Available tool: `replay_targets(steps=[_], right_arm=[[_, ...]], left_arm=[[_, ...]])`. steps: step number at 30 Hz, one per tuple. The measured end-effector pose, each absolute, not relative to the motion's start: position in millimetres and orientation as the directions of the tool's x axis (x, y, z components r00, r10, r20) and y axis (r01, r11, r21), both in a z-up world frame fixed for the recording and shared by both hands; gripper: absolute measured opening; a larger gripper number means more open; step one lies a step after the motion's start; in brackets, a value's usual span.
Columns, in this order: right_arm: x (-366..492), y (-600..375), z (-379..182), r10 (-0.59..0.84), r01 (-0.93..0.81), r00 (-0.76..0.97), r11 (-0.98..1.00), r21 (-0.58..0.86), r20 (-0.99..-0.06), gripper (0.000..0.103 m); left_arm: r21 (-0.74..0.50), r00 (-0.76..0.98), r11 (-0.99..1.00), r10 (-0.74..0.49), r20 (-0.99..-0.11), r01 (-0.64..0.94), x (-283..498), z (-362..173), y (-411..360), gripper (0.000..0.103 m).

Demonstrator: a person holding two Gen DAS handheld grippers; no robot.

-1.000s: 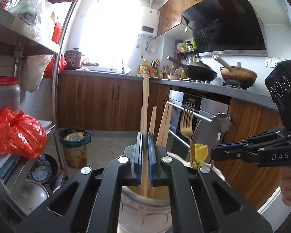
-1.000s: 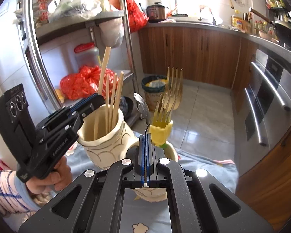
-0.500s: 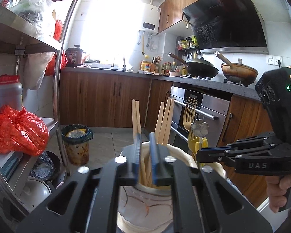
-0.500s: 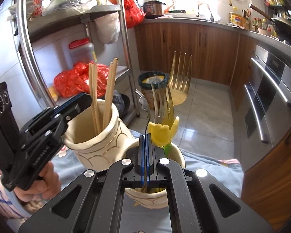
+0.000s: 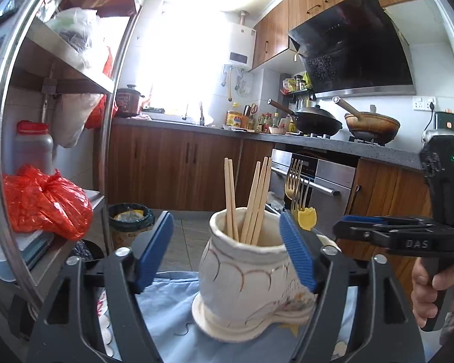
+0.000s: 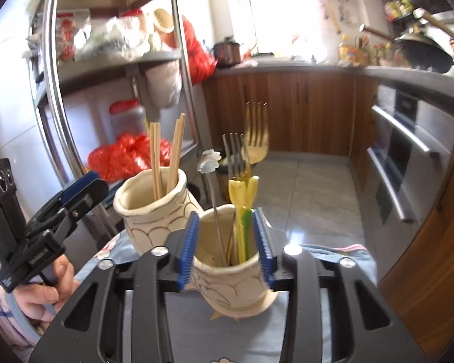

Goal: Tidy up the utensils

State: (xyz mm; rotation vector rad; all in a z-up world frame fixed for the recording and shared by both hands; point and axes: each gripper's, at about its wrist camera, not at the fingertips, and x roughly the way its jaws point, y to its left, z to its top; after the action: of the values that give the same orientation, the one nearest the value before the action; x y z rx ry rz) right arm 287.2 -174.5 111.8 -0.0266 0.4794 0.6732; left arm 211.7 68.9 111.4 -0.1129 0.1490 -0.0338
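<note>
- chopsticks [image 5: 248,202] stand in one ceramic holder [image 5: 245,278]; forks [image 6: 242,163] and a flower-handled piece fill the second holder [image 6: 230,269] beside it on the blue cloth [image 5: 166,308].
- left gripper [image 5: 227,251] and right gripper [image 6: 225,245], both released, flank the holders, grasping nothing.
- sorting appears nearly complete; no loose utensils show.

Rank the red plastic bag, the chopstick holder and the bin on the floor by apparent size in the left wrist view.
1. Chopstick holder, though nearness inflates it.
2. Red plastic bag, clearly smaller in frame.
3. Bin, partly hidden by the left gripper.
</note>
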Motion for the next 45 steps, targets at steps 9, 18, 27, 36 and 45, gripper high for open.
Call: replay_targets(steps=[9, 18, 27, 36, 45], right_arm=[[243.7, -211.6, 86.0, 0.534, -0.51, 0.803, 0.845, 0.161, -0.264, 0.077], [218.2, -222.2, 64.9, 0.491, -0.474, 0.855, 0.87, 0.133, -0.167, 0.093], [202.6, -214.3, 66.2, 0.468, -0.465, 0.874, 0.883, 0.059, -0.129, 0.098], [205.8, -207.4, 62.1, 0.45, -0.45, 0.874, 0.892, 0.043, -0.183, 0.098], [192.8, -208.5, 65.6, 0.467, -0.468, 0.876, 0.883, 0.026, -0.123, 0.098]], left_arm=[[-0.06, 0.995, 0.998, -0.021, -0.095, 0.015, 178.4, 103.1, 49.5, 0.098], [-0.072, 0.997, 0.997, 0.012, -0.08, -0.018, 161.7, 92.3, 40.5, 0.098], [-0.047, 0.997, 0.998, 0.035, -0.074, -0.039, 155.4, 86.2, 36.6, 0.098], [-0.079, 0.992, 0.992, 0.086, -0.096, -0.094, 157.5, 84.9, 46.1, 0.098], [-0.052, 0.991, 0.994, 0.088, -0.098, -0.093, 158.0, 85.2, 40.8, 0.098]])
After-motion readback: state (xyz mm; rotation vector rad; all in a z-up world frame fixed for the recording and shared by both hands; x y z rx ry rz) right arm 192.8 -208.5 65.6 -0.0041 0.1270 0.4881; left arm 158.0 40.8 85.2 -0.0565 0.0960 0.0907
